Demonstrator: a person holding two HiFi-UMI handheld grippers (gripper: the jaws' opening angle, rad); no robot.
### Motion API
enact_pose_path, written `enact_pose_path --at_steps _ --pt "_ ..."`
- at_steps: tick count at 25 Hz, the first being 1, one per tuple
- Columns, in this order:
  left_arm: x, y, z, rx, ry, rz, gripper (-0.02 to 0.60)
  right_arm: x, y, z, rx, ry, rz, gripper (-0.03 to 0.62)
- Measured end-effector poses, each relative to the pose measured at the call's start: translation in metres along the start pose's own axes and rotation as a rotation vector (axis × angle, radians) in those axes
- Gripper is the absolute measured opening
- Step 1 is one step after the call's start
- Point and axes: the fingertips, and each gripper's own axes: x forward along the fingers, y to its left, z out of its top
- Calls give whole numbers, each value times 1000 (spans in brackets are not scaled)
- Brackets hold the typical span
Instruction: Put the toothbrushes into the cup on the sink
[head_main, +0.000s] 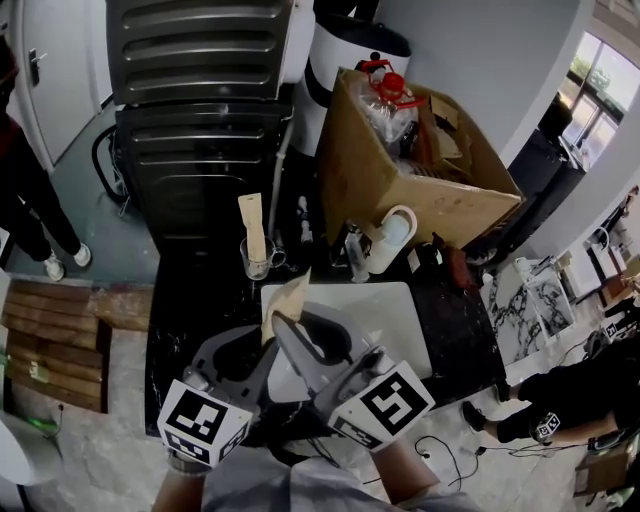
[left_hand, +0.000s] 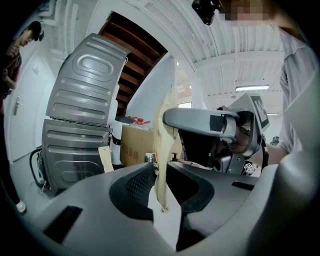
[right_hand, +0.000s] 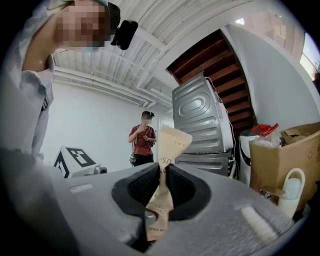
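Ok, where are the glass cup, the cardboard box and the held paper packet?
glass cup (head_main: 258, 270): head view, lower wall.
cardboard box (head_main: 400, 190): head view, front side.
paper packet (right_hand: 172, 142): right gripper view, upper end.

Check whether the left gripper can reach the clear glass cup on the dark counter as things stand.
Probably yes: nothing stands between the left gripper and the clear glass cup. But it is shut on a tan paper-wrapped toothbrush that the right gripper also clamps, so one must release.

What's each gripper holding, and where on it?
Both pinch one tan paper toothbrush packet: left gripper near its hole-punched end, right gripper just below its serrated end.
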Motion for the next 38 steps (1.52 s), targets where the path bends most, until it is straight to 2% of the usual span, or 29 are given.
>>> enact_pose_path --at_steps 8,16,19,27,38 --pt "-9 11 -6 -18 14 34 60 11 -26 9 -19 -28 -47 43" --pt "-25 22 0 -29 -21 67 56 35 -71 16 -9 -83 -134 43" --pt "-33 26 3 -29 -40 96 14 44 -87 13 -10 -97 -165 42" --pt "-43 39 5 -31 -48 133 6 81 -124 -1 -24 -107 -194 43" --pt "-64 46 10 -31 -62 169 6 122 -148 -45 -4 -78 -228 41"
